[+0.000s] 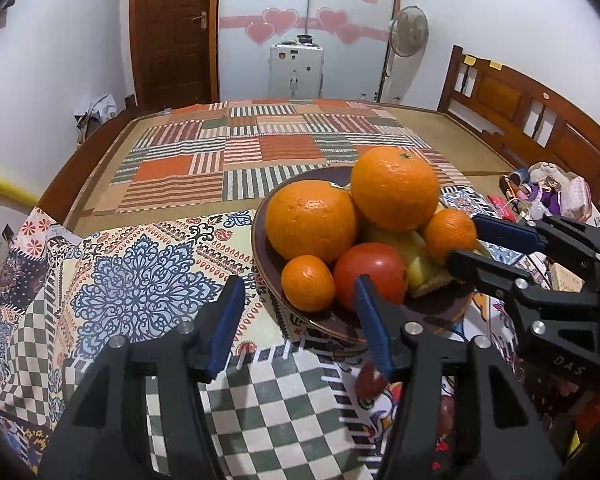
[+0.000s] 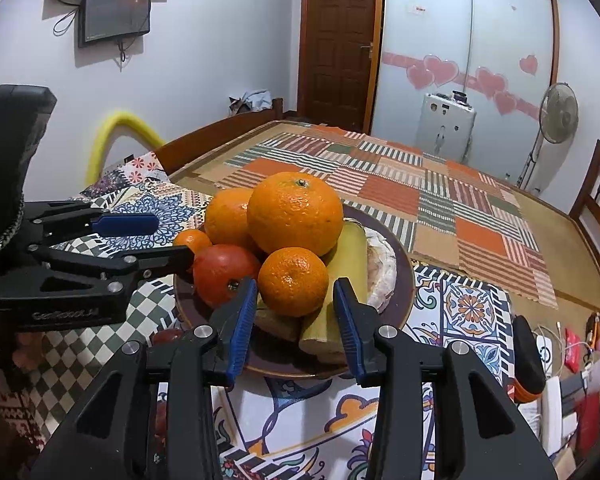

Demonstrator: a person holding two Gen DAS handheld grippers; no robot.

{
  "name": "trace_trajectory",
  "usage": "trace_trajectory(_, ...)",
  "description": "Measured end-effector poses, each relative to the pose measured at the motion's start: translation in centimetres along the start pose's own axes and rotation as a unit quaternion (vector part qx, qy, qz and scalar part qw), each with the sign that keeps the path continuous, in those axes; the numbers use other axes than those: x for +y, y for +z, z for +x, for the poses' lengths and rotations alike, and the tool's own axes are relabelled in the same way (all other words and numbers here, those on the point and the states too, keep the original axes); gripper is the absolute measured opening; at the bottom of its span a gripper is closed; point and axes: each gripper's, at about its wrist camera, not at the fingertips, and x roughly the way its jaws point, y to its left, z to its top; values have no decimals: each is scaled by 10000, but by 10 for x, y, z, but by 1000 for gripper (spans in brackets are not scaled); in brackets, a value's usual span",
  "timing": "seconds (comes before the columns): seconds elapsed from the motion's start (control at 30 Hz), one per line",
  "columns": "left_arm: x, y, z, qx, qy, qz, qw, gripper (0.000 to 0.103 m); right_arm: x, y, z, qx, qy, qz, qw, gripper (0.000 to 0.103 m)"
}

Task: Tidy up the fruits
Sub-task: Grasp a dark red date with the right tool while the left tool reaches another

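Facing fruit plate (image 2: 404,280), right hand-held gripper (image 2: 294,320) open

1. "DAS" stands embossed on the black body of the right gripper (image 1: 470,242), seen from the left wrist view.
2. "GenRobot.AI" stands embossed on the black body of the left gripper (image 2: 162,240), seen from the right wrist view.
3. Small red lettering on the frosted sliding door (image 2: 420,9) is too small to read.
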Motion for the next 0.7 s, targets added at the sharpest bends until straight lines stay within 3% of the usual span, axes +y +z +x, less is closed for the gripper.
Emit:
trace_trajectory(0.37,-8,1,-35,-232,-34,59,9997,57,6,3,-32,-232,29,62,9997,37)
trace_trajectory(0.5,-10,-3,-58,-443,-40,61,9990,57,12,1,-48,-362,95,82,9993,43)
trace_trajectory(0.7,-13,-16,-85,-525,-34,72,9986,59,25,-11,-60,-392,240,112,9989,43)
